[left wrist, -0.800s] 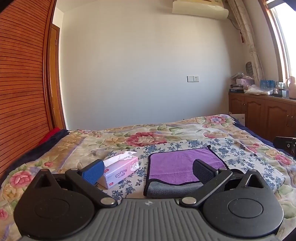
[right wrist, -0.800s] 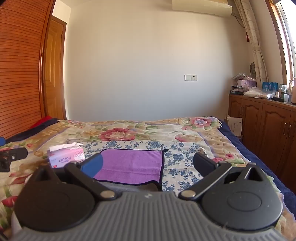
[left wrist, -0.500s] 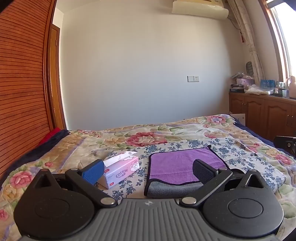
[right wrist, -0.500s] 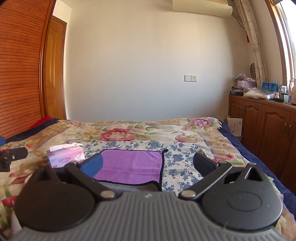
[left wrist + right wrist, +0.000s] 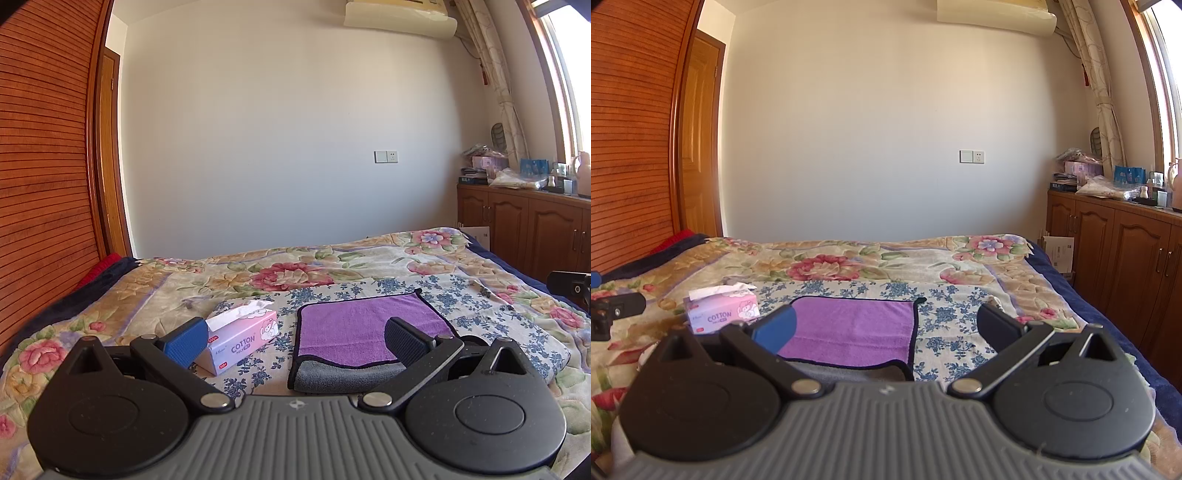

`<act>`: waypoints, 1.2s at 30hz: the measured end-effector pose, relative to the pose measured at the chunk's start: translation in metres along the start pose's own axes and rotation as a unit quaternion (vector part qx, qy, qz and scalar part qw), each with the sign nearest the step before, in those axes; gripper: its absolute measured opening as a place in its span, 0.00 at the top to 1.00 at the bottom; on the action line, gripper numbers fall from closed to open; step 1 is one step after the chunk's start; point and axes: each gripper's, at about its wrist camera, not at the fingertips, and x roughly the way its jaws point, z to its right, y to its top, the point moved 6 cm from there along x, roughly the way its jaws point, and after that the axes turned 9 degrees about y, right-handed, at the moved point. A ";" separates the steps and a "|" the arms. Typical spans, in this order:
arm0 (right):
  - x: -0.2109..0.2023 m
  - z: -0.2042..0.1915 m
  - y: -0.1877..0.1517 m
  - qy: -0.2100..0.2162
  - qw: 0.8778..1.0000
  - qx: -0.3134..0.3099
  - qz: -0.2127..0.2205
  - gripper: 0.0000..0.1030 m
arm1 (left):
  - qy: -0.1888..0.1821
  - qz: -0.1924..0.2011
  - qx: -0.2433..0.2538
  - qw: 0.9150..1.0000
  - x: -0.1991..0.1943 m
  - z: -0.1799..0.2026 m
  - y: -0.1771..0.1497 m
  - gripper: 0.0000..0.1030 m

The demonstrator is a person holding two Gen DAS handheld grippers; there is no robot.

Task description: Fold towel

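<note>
On the floral bed (image 5: 369, 258), purple towel (image 5: 362, 325) flat beside tissue box (image 5: 242, 341); both tongs, left (image 5: 295, 339) and right (image 5: 886, 326), spread wide, empty.

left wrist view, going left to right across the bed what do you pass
tissue box → purple towel → tip of the right gripper at the frame's right edge
</note>
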 end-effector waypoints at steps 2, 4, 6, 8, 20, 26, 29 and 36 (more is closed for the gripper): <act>0.000 0.000 0.000 0.000 1.000 0.000 0.000 0.00 | 0.000 0.000 0.000 1.000 0.000 0.000 0.000 0.00; 0.000 0.000 0.000 0.000 1.000 -0.001 0.000 0.00 | 0.000 0.000 -0.001 1.000 0.000 0.000 0.000 0.00; 0.000 0.000 0.000 0.000 1.000 -0.001 0.000 0.00 | 0.000 0.000 0.000 1.000 0.000 0.000 0.000 0.00; 0.000 0.000 -0.001 0.000 1.000 -0.001 0.000 0.00 | 0.000 0.000 -0.001 1.000 0.000 0.000 -0.001 0.00; 0.000 0.001 -0.003 -0.001 1.000 -0.001 0.000 0.00 | 0.000 -0.001 -0.001 1.000 -0.001 -0.001 -0.003 0.00; 0.000 0.001 -0.004 -0.001 1.000 -0.001 0.000 0.00 | 0.001 -0.001 -0.001 1.000 -0.001 -0.001 -0.003 0.00; 0.000 0.001 -0.002 -0.001 1.000 -0.001 0.000 0.00 | 0.001 -0.001 -0.001 1.000 -0.001 0.000 -0.003 0.00; 0.000 0.001 -0.003 -0.001 1.000 -0.001 0.000 0.00 | 0.001 -0.002 0.000 1.000 0.000 0.000 -0.004 0.00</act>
